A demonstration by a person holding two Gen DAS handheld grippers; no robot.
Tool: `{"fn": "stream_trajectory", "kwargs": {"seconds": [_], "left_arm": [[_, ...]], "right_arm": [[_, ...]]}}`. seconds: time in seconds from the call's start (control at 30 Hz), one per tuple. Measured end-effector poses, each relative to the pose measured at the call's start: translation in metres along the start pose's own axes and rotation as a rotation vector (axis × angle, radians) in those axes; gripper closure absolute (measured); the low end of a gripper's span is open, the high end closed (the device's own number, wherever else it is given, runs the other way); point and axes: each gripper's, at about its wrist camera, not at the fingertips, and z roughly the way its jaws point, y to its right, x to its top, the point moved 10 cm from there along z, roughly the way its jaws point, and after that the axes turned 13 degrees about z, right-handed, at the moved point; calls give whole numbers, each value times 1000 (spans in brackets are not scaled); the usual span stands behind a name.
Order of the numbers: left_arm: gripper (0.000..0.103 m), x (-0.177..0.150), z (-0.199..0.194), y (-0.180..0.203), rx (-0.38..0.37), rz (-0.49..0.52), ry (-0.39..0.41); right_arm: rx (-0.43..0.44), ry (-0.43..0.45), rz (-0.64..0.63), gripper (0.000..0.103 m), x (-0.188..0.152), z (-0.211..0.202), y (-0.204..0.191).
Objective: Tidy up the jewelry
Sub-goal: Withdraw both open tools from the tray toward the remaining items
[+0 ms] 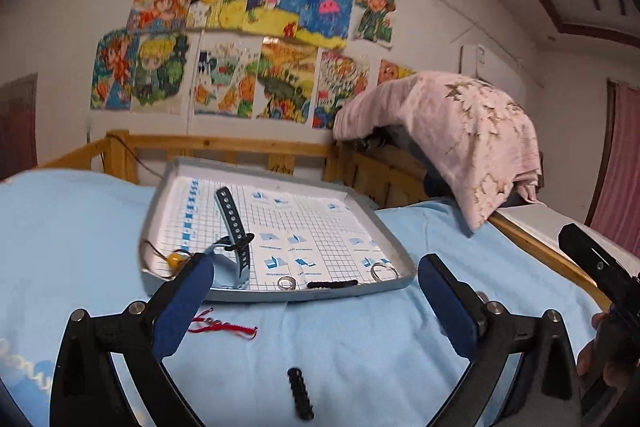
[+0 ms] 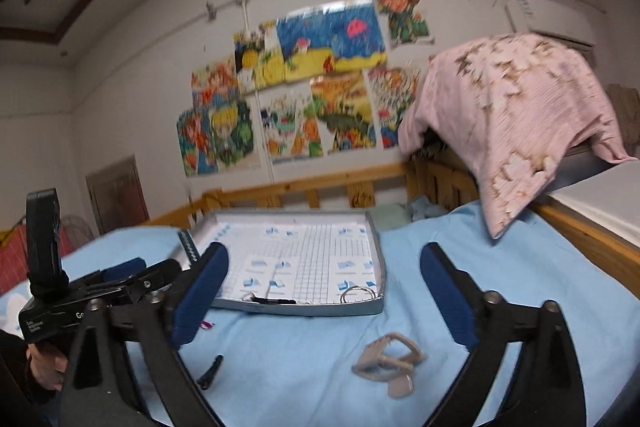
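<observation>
Your left gripper [image 1: 316, 291]: jaws wide, nothing between them, just short of the tray [image 1: 192, 183] on the bed [image 1: 360, 339]. Tray holds: watch [image 1: 236, 239], two rings [image 1: 289, 283], yellow bead on a cord [image 1: 176, 259], black clip [image 1: 332, 284]. On the bed: red string [image 1: 224, 327], black hair tie [image 1: 301, 393], beige hair claw [image 2: 390, 359]. Your right gripper [image 2: 324, 291]: jaws wide, empty, above the bed
</observation>
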Motion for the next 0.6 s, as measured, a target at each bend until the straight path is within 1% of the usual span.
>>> {"fn": "stream_trajectory", "kwargs": {"seconds": [0.1, 0.27, 0.4, 0.6], "left_arm": [[0, -2, -28, 2, 17, 27, 35], [0, -13, -64, 1, 47, 39, 59], [0, -30, -86, -3, 78, 37, 57], [0, -54, -108, -2, 101, 36, 51]], "right_arm": [[-20, 42, 7, 2, -4, -27, 3], [-49, 65, -28, 2, -18, -58, -1], [-59, 69, -55, 2, -30, -80, -7], [-71, 67, -74, 2, -49, -103, -14]]}}
